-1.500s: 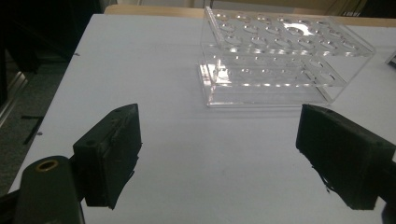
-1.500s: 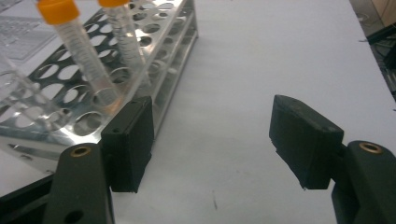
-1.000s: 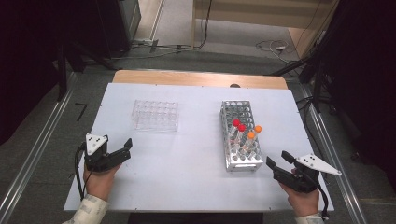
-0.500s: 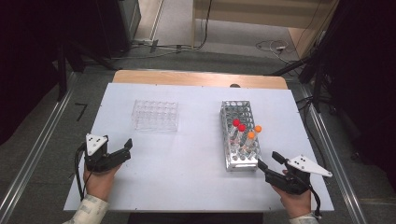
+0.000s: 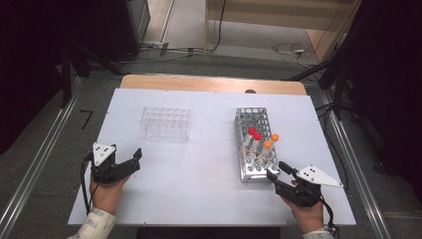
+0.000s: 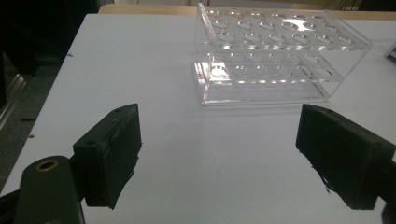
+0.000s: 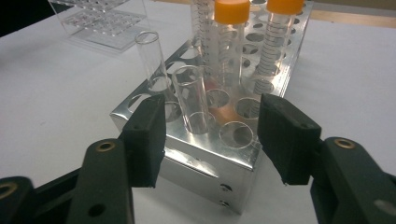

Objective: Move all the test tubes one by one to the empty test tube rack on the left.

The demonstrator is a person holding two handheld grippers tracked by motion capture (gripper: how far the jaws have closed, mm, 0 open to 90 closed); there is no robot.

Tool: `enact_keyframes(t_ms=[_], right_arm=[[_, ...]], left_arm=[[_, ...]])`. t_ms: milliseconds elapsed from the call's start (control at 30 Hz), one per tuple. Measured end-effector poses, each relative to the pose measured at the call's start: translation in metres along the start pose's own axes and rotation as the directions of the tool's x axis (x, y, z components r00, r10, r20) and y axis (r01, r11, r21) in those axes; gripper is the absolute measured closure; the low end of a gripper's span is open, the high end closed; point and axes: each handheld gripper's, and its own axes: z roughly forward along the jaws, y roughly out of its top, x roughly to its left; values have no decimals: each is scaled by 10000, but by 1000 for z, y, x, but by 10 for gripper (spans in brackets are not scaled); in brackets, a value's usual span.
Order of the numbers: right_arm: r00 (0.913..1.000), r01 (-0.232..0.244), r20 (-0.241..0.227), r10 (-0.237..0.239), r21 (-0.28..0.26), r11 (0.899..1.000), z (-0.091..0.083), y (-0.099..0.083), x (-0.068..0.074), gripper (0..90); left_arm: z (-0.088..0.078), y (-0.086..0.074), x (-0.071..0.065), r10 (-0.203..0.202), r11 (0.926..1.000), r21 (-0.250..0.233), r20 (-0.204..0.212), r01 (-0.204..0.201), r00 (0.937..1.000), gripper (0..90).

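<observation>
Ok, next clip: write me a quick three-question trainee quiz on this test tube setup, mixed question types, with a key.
1. True or false: the clear plastic rack has tubes standing in it.
2. Multiple choice: the right gripper is nearest to which thing? A) the clear plastic rack B) the near end of the metal rack C) the table's wooden far edge
3. Short answer: which cap colours show on the tubes in the metal rack?

Key
1. False: its holes are empty.
2. B. The jaws, which have just been closing, stand apart at the rack's near corner and grip nothing; two uncapped clear tubes stand just beyond them.
3. Red and orange.
</observation>
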Motion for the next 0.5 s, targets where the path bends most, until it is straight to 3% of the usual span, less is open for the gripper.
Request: enact_keyframes(t_ms=[267, 500], right_arm=[[9995, 302, -94, -302, -55, 9995, 6, -2, 4, 590], [9996, 202, -215, -202, 15, 9998, 11, -4, 1, 646]], left_arm=[[0, 0, -1, 6, 10000, 11, 4, -6, 10000, 146], [1, 0, -1, 33, 10000, 32, 25, -33, 10000, 146]])
